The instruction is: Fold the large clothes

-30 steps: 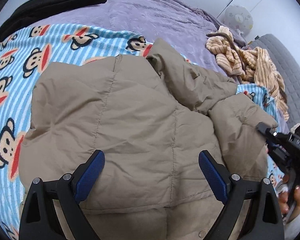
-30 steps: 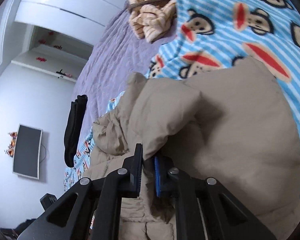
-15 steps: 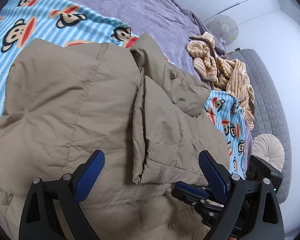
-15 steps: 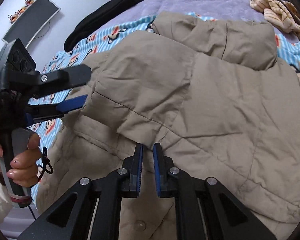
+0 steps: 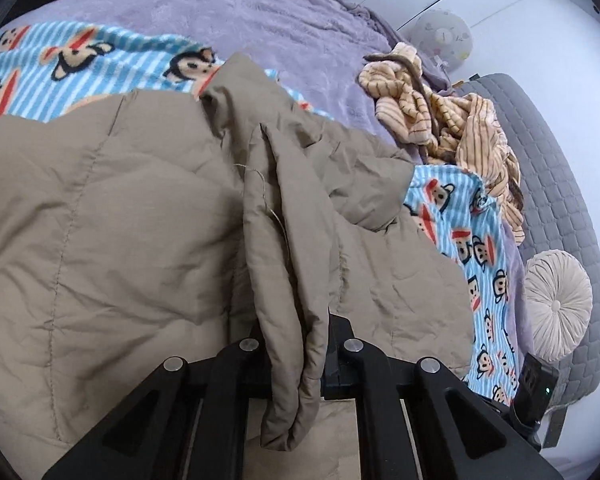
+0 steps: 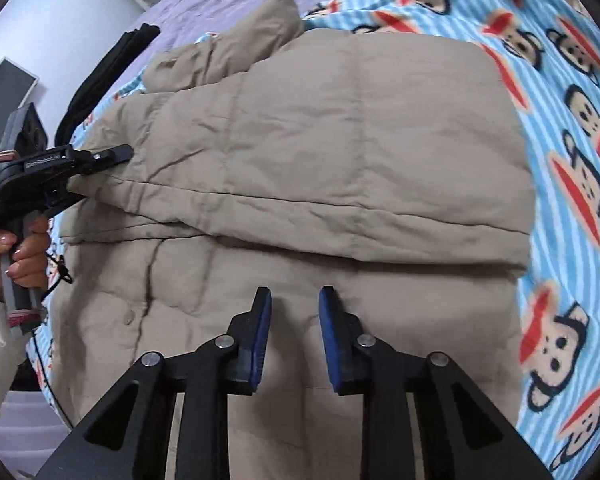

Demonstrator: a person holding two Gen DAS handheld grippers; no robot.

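A large tan puffer jacket lies spread on a monkey-print blanket. One side is folded over the middle, and the folded edge runs across the right wrist view. My left gripper is shut on a raised fold of the jacket, which hangs down between its fingers. The right wrist view shows the same gripper clamped on the folded flap's left corner, held by a hand. My right gripper hovers over the jacket just below the fold. Its jaws are opening, with nothing between the blue pads.
The blanket lies on a purple bedspread. A striped tan garment is heaped at the far right and a black garment at the far left. A round cushion rests against a grey quilted panel.
My left gripper has closed on a fold of the jacket. My right gripper has carried the jacket's side over the middle, let it go, and its jaws have parted.
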